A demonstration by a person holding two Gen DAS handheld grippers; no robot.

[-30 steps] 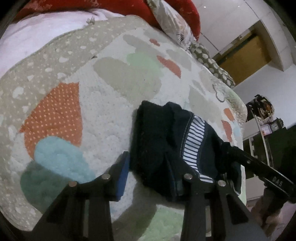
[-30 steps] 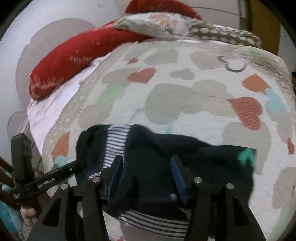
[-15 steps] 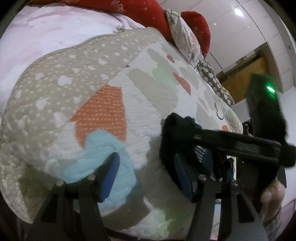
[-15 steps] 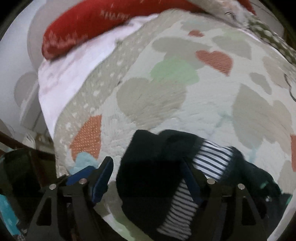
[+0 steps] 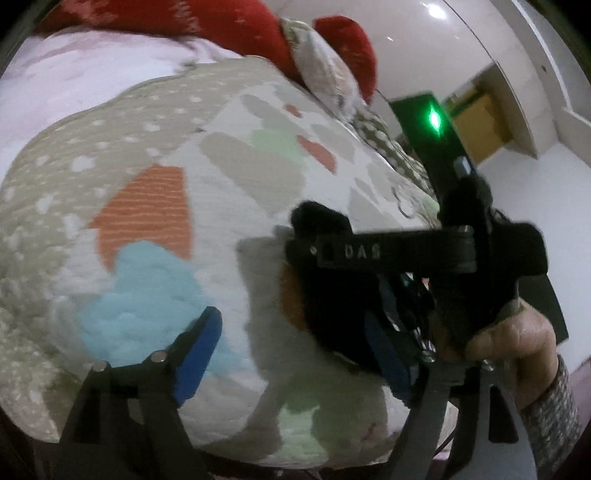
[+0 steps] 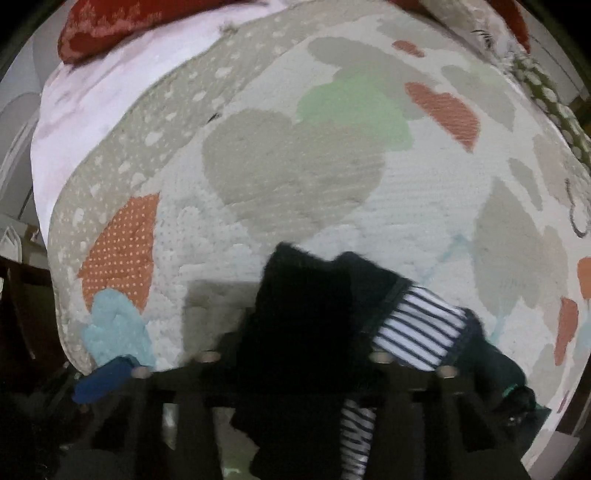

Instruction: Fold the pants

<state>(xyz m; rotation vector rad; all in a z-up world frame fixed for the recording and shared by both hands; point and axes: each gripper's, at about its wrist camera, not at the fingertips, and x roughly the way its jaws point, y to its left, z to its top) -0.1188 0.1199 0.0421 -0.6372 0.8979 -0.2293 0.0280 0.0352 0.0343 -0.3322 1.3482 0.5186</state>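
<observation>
Now my left hand-held gripper (image 5: 291, 350) is opening, empty, while my right hand-held gripper (image 6: 291, 373) is closing over the pants (image 6: 306, 317) it just reached, ready for another fold.

In the right wrist view the dark pants (image 6: 306, 332) cover the pads of the right hand-held gripper (image 6: 295, 373), whose jaws are closing with cloth between them; whether the pads press on the cloth cannot be told; the pants' lower part is cut off by the bottom edge. In the left wrist view most of the pants (image 5: 325, 280) lie behind the right hand-held gripper's body (image 5: 417, 251), and the hand (image 5: 517, 343) on it is cut by the right edge; the left hand-held gripper (image 5: 291, 350) is opening, its right-side pad overlapping the pants, contact unclear. The red pillow (image 5: 207, 22) beyond the pants is blurred and cropped at the top edge.
</observation>
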